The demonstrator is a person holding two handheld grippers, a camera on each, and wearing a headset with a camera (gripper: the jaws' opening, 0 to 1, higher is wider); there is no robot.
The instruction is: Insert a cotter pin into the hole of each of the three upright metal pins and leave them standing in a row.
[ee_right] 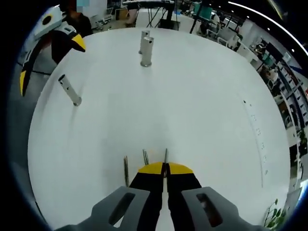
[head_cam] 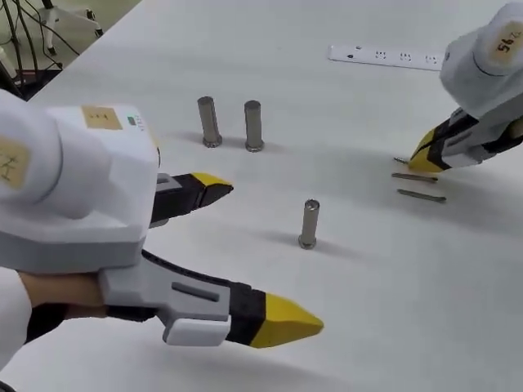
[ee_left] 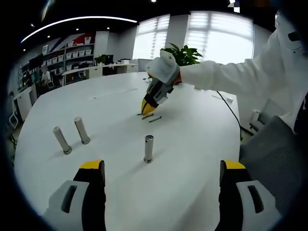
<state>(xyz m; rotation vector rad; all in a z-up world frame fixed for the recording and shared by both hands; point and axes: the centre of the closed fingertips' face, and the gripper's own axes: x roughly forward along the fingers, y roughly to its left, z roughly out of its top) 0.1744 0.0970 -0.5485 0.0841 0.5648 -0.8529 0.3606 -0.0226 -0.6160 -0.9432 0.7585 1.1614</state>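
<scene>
Three upright metal pins stand on the white table (head_cam: pixel 351 310): two side by side at the back (head_cam: pixel 210 121) (head_cam: pixel 253 125), one alone nearer me (head_cam: pixel 309 222). My left gripper (head_cam: pixel 249 253) hovers open and empty in front of the lone pin (ee_left: pixel 148 148). My right gripper (head_cam: pixel 425 159) is tips-down on the table at the right, shut on a thin cotter pin (ee_right: pixel 166 156) that sticks out between its tips (ee_right: pixel 165 168). Two more cotter pins (head_cam: pixel 413 176) (head_cam: pixel 421 195) lie loose beside it.
A white power strip (head_cam: pixel 384 55) lies at the table's far right. Cables and a chair base (head_cam: pixel 49 24) sit beyond the far left edge. A person's white sleeve (ee_left: pixel 231 77) reaches in over the table in the left gripper view.
</scene>
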